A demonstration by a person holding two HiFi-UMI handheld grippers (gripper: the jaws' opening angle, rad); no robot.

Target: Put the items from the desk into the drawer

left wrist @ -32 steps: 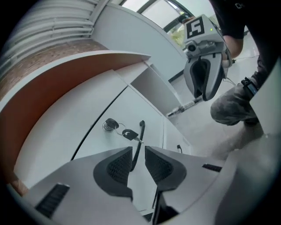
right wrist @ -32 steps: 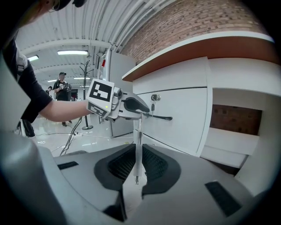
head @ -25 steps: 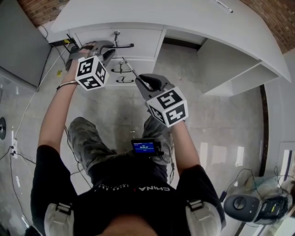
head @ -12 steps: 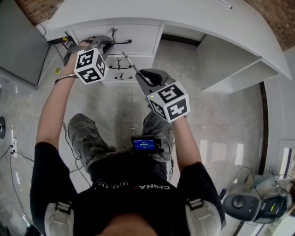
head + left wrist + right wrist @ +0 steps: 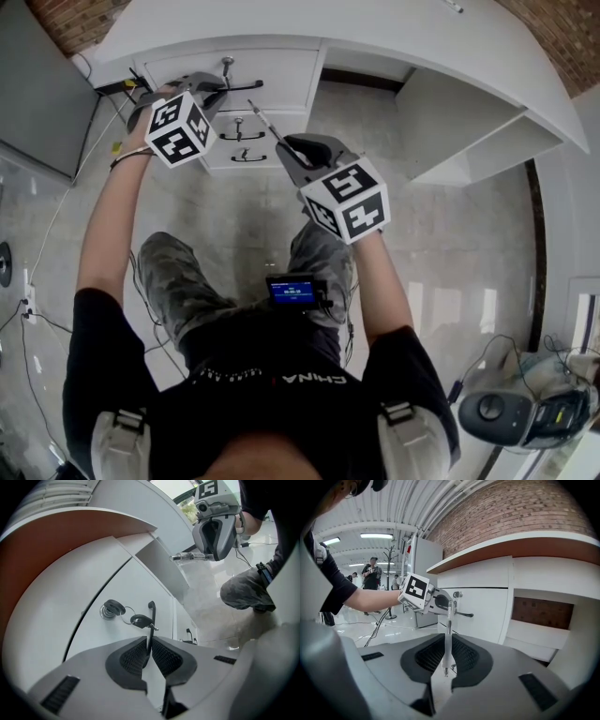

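A white desk has a stack of drawers at its left. My left gripper is shut on the black handle of the top drawer. A key with a ring hangs from that drawer's lock. My right gripper hovers in front of the lower drawers, shut on a thin silver pen. The pen sticks out past the pads toward the drawer fronts. In the left gripper view the right gripper shows at the upper right with the pen.
Two lower drawers with black handles sit under the top one. The knee space and a white side shelf lie to the right. A dark panel and cables are at the left. A grey device stands on the floor.
The left gripper has stayed at the top drawer's handle. The right gripper with the pen has drifted slightly up toward the drawers.
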